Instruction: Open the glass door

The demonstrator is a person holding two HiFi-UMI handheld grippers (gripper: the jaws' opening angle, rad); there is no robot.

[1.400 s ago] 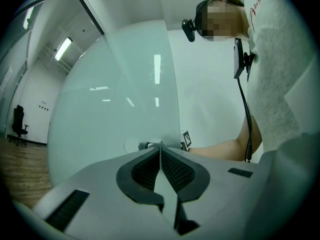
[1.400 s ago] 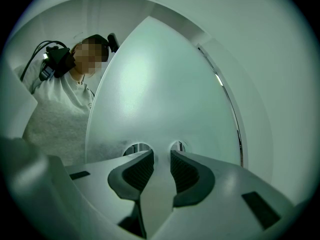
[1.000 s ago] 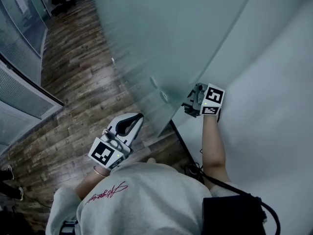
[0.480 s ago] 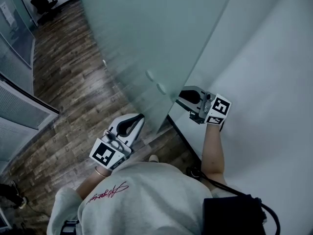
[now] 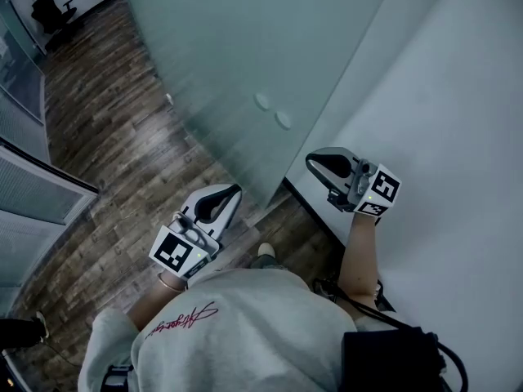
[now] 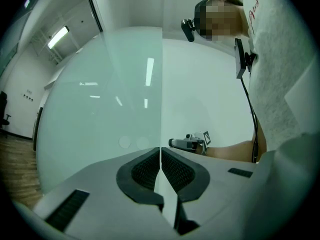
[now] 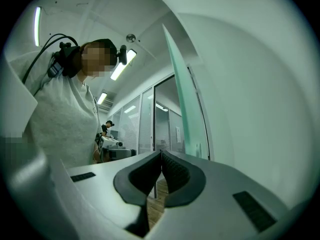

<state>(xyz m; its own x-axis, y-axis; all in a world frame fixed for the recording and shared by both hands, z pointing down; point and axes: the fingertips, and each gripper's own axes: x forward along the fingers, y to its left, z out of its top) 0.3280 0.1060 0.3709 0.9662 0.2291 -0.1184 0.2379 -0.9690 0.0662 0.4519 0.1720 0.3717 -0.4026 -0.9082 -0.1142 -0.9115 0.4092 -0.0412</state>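
Note:
The frosted glass door (image 5: 221,55) stands swung open, its free edge (image 5: 282,182) between my two grippers. Two round fittings (image 5: 272,111) sit on the pane near that edge. My right gripper (image 5: 312,161) is off the door, to the right of the edge and close to the white wall; its jaws have just closed and nothing is between them (image 7: 161,156). The door's edge (image 7: 181,94) rises ahead of it. My left gripper (image 5: 235,191) is shut and empty, pointing at the door's edge (image 6: 162,84) from the near side without touching it.
A white wall (image 5: 441,96) runs along the right. Wood floor (image 5: 106,121) lies beyond the door, with a glass partition (image 5: 33,194) at left and an office chair (image 5: 49,11) far back. Another person (image 7: 107,126) stands in the distance.
My right gripper has come away from the door's edge and moved right toward the wall, closing its jaws. The door's edge has swung farther off. The left gripper shifted slightly.

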